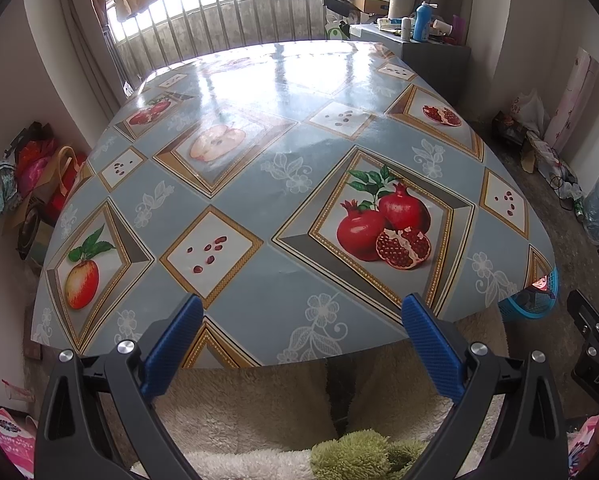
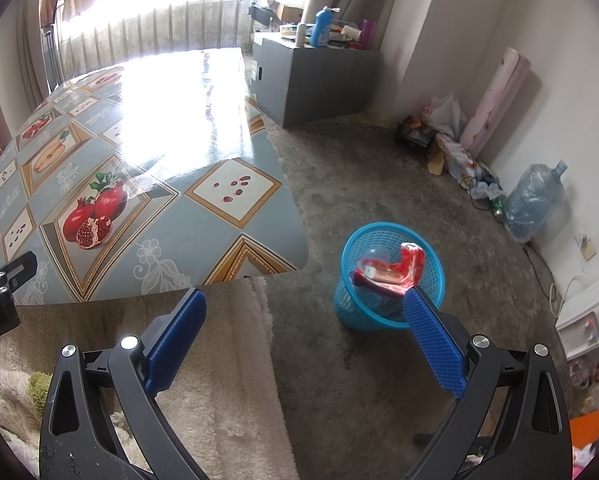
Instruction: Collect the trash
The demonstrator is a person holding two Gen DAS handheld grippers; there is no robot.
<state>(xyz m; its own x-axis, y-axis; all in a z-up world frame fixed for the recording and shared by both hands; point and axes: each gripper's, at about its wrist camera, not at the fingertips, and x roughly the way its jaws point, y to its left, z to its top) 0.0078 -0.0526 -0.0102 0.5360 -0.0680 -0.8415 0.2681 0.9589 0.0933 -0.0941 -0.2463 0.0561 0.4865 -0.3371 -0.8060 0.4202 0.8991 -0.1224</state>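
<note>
Both grippers hang empty near the front edge of the desk (image 1: 259, 184): the left gripper (image 1: 301, 312) has its blue fingers (image 1: 175, 344) spread wide with nothing between them, and the right gripper (image 2: 305, 308) is released the same way, aimed off the desk's corner toward the floor. The trash (image 2: 395, 272) — a red-and-white wrapper with what looks like a clear plastic piece and a small carton — lies inside the blue mesh bin (image 2: 355, 312), which stands on the concrete floor just off the desk's right front corner. The fruit-patterned cloth shows no loose item on it in either view, though strong glare from the window washes out its far part. My judgement is that collecting from the desk is finished or close to it, with the right gripper placed as if a drop into the bin were just over. What comes next seems to call for a check of that glare-lit far end — and if nothing turns up, no further grasp is needed.
</note>
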